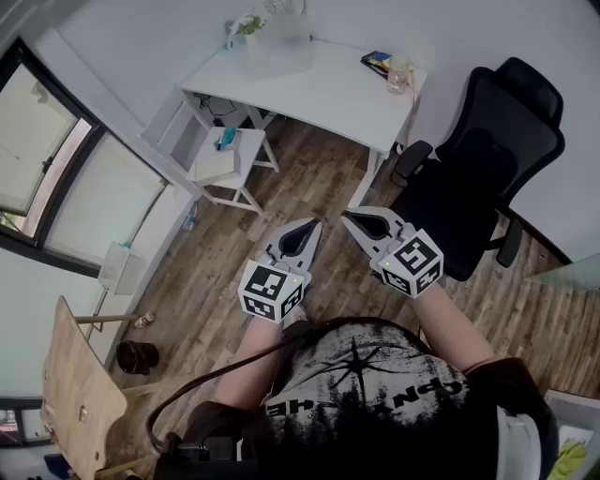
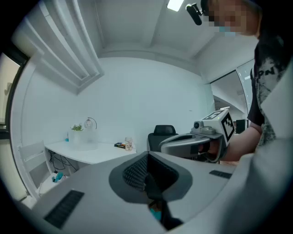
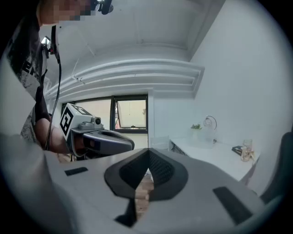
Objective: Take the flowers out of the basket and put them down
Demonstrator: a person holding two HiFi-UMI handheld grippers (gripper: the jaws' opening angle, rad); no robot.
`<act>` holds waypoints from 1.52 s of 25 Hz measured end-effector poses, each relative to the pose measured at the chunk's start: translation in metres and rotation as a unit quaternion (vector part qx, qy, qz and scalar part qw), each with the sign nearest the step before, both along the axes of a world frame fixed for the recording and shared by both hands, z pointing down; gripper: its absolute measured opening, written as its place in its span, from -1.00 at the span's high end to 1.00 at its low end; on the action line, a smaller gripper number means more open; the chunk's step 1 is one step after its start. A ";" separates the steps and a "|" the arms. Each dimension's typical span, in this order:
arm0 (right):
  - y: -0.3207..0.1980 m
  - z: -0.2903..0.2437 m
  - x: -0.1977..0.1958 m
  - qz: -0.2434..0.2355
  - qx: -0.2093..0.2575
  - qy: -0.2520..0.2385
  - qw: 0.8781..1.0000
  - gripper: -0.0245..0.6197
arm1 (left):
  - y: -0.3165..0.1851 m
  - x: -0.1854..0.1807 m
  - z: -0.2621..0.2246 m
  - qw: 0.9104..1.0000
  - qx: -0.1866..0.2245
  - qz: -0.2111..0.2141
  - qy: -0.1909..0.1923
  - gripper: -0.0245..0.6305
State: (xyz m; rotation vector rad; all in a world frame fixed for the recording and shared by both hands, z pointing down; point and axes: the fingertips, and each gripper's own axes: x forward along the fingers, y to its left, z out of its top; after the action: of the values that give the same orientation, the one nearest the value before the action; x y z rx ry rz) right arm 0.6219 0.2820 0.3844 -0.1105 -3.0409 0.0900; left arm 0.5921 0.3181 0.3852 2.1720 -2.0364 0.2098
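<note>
A pale basket with a wire handle stands at the far end of the white desk. Green flowers show at its left side. Both grippers hang in the air well short of the desk, over the wooden floor, side by side. My left gripper is shut with nothing in it. My right gripper is also shut and empty. The left gripper view shows the basket and flowers far off, beyond its closed jaws. In the right gripper view the basket sits on the desk at right.
A black office chair stands right of the desk. A small white side table with a teal object sits under the desk's left end. A glass jar and a dark book lie on the desk's right end. Windows run along the left.
</note>
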 end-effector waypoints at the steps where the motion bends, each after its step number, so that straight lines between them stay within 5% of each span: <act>1: -0.003 0.000 0.002 0.001 0.003 0.003 1.000 0.88 | -0.003 0.003 0.000 1.000 0.001 0.002 -0.004 0.89; 19: -0.006 -0.004 -0.027 -0.005 -0.001 -0.011 1.000 0.87 | -0.016 -0.019 0.007 1.000 -0.003 0.009 -0.011 0.89; 29: -0.026 0.006 -0.094 0.005 -0.007 -0.003 1.000 0.87 | -0.036 -0.092 0.013 1.000 0.000 0.008 -0.001 0.89; 38: -0.054 0.008 -0.191 0.034 -0.020 0.010 0.999 0.87 | -0.062 -0.196 0.020 0.999 -0.009 0.030 0.016 0.89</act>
State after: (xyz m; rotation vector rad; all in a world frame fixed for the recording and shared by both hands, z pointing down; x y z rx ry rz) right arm 0.4304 0.2276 0.3920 -0.0092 -3.0230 0.1549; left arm 0.3960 0.2557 0.4049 2.2129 -1.9484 0.1986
